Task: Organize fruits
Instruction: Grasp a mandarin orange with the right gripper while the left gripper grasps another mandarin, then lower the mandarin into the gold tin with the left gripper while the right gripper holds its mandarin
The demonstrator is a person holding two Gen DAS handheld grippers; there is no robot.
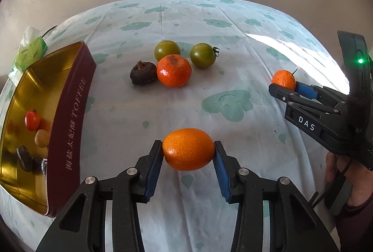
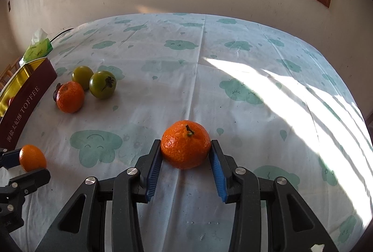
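Left tool [image 1: 188, 154] closed on a smooth orange kumquat [image 1: 188, 149], blue pads pressing both sides, low centre of frame. Right tool [image 2: 186, 155] clamped on a stemmed mandarin [image 2: 185, 144], resting on the counter [image 2: 233, 70]. Toffee tin [image 1: 70, 126] at left edge. Loose fruits [image 1: 173, 70] clustered upper centre.

1. Bare tablecloth [image 2: 233, 65] beyond and right of both grippers — wide room to pass.
2. Cluster of mandarin [image 1: 174, 70], two green tomatoes [image 1: 202, 55] and dark fruit [image 1: 143, 72] — blocking the middle.
3. Toffee tin [image 1: 70, 126] walling the left edge, tissue pack [image 1: 30, 51] behind.
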